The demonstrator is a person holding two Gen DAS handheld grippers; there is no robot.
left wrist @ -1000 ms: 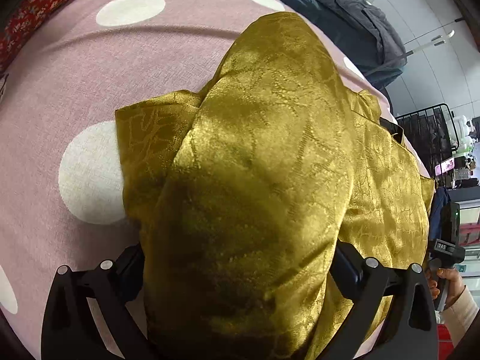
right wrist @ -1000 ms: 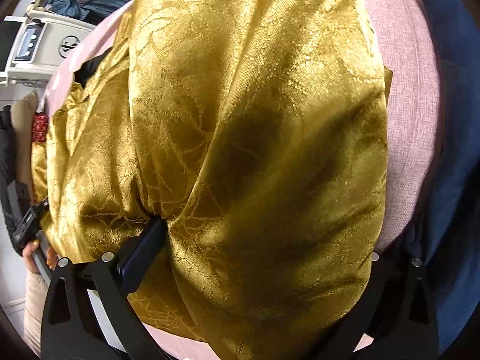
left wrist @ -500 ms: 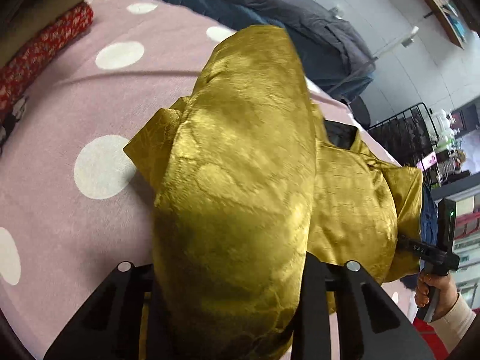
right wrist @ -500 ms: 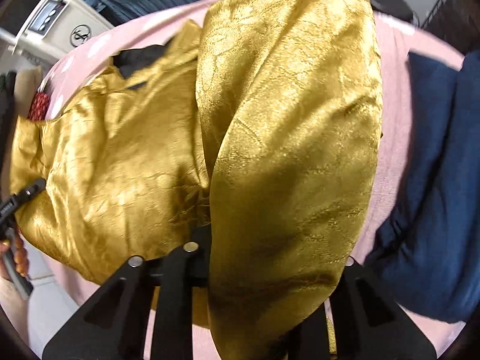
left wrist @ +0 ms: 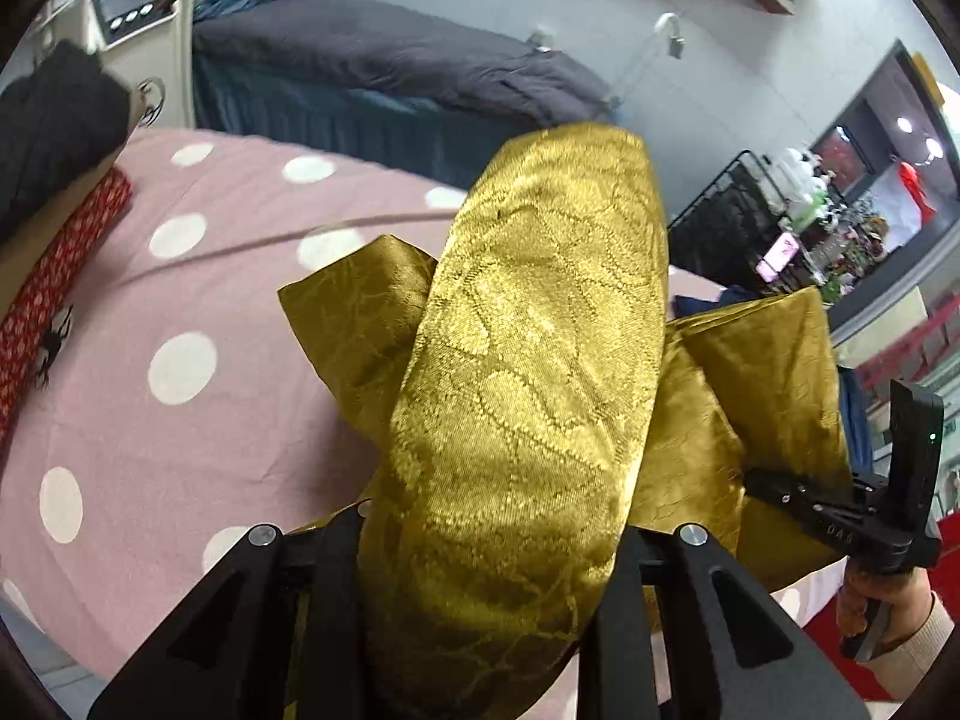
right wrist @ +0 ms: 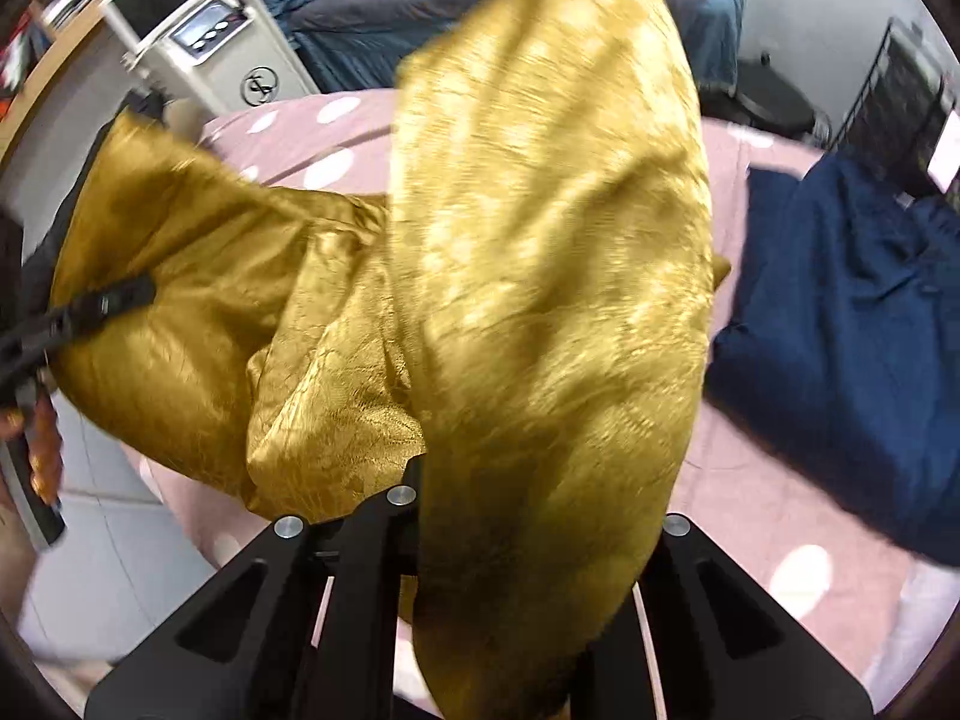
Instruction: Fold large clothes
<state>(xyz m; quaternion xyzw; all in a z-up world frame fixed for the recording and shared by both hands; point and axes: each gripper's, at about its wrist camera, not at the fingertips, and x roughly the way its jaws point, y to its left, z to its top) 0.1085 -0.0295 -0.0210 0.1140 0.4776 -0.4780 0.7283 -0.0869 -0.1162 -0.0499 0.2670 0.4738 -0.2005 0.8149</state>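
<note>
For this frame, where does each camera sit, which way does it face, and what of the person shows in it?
Left wrist: sits on the left gripper, looks down along its fingers at gold cloth over the pink dotted bed; shows the right gripper and its hand.
Right wrist: sits on the right gripper, looks down at the same cloth, blurred; shows the other hand.
Shared: cloth, bed; both jaws closing on cloth.

One gold garment (left wrist: 528, 396), two tongs (left wrist: 486, 576) (right wrist: 480, 546), one pink dotted bed cover (left wrist: 180, 420), one navy cloth (right wrist: 840, 324), one red patterned cloth (left wrist: 54, 294), one white machine (right wrist: 204, 42).
</note>
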